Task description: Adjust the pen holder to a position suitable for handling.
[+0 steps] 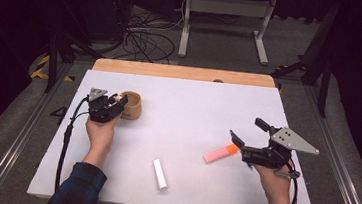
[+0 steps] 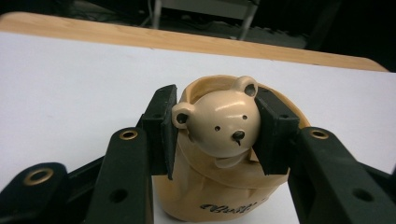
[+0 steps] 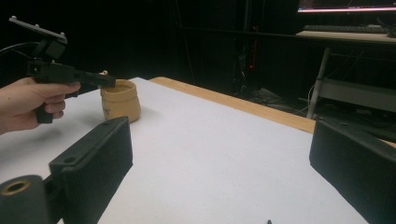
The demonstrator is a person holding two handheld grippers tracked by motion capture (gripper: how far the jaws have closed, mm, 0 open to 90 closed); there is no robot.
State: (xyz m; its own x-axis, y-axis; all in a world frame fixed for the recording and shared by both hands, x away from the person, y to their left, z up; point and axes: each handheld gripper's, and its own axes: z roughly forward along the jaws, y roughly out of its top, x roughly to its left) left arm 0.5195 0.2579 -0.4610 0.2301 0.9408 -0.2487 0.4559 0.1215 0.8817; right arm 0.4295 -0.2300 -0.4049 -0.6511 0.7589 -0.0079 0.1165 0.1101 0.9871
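Note:
My left gripper (image 2: 215, 127) is shut on a small tan bear figure (image 2: 219, 122), its pads pressed on both sides of the head. The bear sits at the mouth of a tan pot (image 2: 219, 191) with dark writing, at the table's far left (image 1: 131, 106). The high view shows the left gripper (image 1: 118, 101) right beside the pot. My right gripper (image 1: 245, 130) hovers at the right, open with nothing between its jaws, which also stand wide apart in the right gripper view (image 3: 219, 158). An orange-and-pink marker (image 1: 219, 153) lies just left of it.
A white cylinder (image 1: 160, 174) lies near the front middle of the white table top (image 1: 193, 108). A wooden strip (image 1: 182, 72) runs along the far edge. Beyond it are a metal stand (image 1: 226, 8) and floor cables (image 1: 144, 41).

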